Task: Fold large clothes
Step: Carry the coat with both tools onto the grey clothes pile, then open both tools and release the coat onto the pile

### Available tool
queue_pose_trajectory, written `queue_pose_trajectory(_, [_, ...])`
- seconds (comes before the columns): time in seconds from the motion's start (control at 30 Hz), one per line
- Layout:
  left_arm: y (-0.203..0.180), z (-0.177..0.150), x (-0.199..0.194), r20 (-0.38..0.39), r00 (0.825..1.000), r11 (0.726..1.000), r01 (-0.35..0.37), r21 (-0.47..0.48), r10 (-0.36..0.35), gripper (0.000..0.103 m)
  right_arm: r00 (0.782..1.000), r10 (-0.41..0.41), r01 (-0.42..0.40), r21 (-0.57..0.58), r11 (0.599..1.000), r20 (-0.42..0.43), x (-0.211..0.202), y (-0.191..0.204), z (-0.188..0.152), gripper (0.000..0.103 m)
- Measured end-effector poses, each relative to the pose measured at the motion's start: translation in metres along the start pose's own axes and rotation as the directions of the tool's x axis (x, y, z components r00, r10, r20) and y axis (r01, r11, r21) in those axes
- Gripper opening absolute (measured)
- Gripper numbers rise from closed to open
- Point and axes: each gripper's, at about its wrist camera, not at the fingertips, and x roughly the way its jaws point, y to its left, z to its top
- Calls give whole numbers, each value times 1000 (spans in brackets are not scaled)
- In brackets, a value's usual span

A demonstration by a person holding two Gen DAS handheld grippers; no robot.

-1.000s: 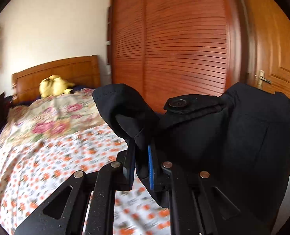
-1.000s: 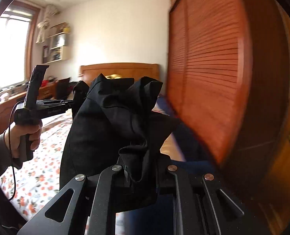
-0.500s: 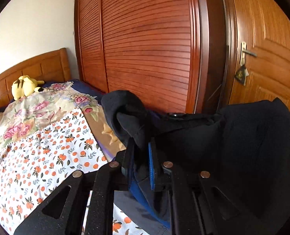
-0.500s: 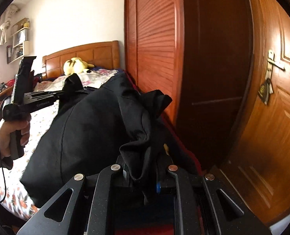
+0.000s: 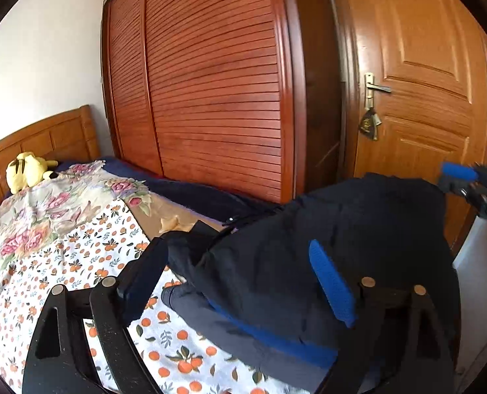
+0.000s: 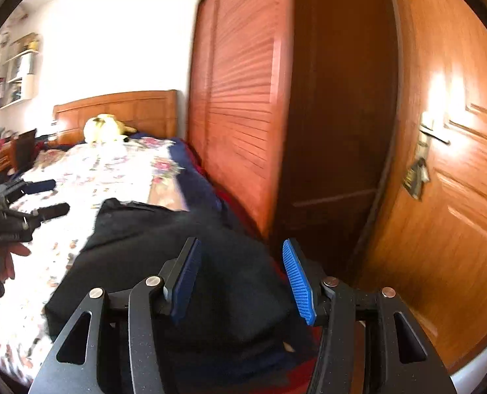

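A large black garment [image 5: 358, 229] lies slumped on the bed's near corner, with blue and grey cloth under its edge. My left gripper [image 5: 236, 279] hovers over its left end; the jaws are opening wide and the blue pads [image 5: 332, 285] no longer press the cloth. My right gripper [image 6: 241, 279] stands at the garment's [image 6: 138, 239] other end, jaws also opening, cloth lying below and between them but untouched. In the left wrist view the right gripper [image 5: 453, 180] shows at the far right. In the right wrist view the left gripper [image 6: 49, 197] shows at the far left, open.
The bed [image 5: 62, 246] has a flowered sheet, a yellow plush toy [image 5: 26, 170] and a wooden headboard. A slatted wardrobe [image 5: 210, 98] runs close along the bed's far side. A wooden door [image 5: 424, 98] with keys in the lock [image 5: 371, 121] stands to the right. A hand [image 6: 10, 256] holds the left gripper.
Both grippers were shut on bunched black cloth, holding the garment up. They swung toward the wardrobe side, came down, and let go; the garment now rests on the bed.
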Motion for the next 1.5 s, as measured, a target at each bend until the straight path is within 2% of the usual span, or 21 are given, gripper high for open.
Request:
queue_pose_trajectory(0.07, [-3, -9, -16, 17, 1000, 1000, 6, 6, -6, 98, 999, 46, -46, -16, 999, -2, 6, 10, 3, 54])
queue_pose_trajectory(0.13, [-4, -17, -31, 29, 999, 1000, 24, -6, -24, 102, 996, 86, -86, -27, 996, -15, 8, 21, 2, 54])
queue_pose_trajectory(0.23, [-6, -31, -47, 13, 999, 999, 51, -17, -51, 102, 989, 117, -120, -34, 992, -89, 32, 17, -2, 54])
queue_pose_trajectory(0.33, [-6, -48, -62, -4, 998, 998, 58, -22, -58, 102, 983, 60, -75, -85, 994, -172, 69, 12, 0, 54])
queue_pose_trajectory(0.47, [-1, -67, -81, -25, 998, 997, 60, -54, -62, 102, 956, 91, -86, 31, 996, -280, 102, -11, -8, 54])
queue_pose_trajectory(0.53, [0, -71, -89, -36, 998, 997, 53, -50, -55, 102, 942, 92, -88, 28, 996, -323, 107, -16, -14, 54])
queue_pose_trajectory(0.63, [4, -74, -101, -33, 999, 999, 36, -41, -37, 102, 947, 83, -66, 64, 996, -312, 102, -25, -6, 54])
queue_pose_trajectory(0.8, [16, -82, -130, -23, 999, 997, 36, -63, -37, 102, 971, 8, 7, 60, 998, -240, 64, -21, 2, 54])
queue_pose_trajectory(0.93, [25, -93, -155, -17, 1000, 997, 14, -75, -15, 102, 987, 5, 6, 72, 997, -160, 23, -7, 15, 54])
queue_pose_trajectory(1.03, [32, -103, -174, -18, 1000, 997, -21, -79, 20, 102, 991, 30, -22, 57, 998, -132, -2, 15, 12, 55])
queue_pose_trajectory(1.23, [55, -131, -207, -44, 996, 991, -79, -109, 75, 102, 987, 103, -101, 25, 995, -125, -37, 69, -10, 71])
queue_pose_trajectory(1.3, [61, -142, -215, -52, 995, 988, -95, -118, 90, 102, 991, 86, -85, 17, 996, -99, -44, 83, -25, 83])
queue_pose_trajectory(1.37, [69, -156, -227, -67, 992, 985, -111, -128, 103, 102, 992, 94, -93, 24, 995, -78, -57, 93, -32, 84])
queue_pose_trajectory(1.47, [77, -173, -241, -90, 986, 980, -152, -132, 141, 102, 998, 62, -61, 21, 998, -29, -66, 117, -41, 84])
queue_pose_trajectory(1.5, [80, -177, -246, -92, 984, 977, -162, -135, 151, 102, 997, 80, -79, 21, 997, -26, -71, 122, -40, 84])
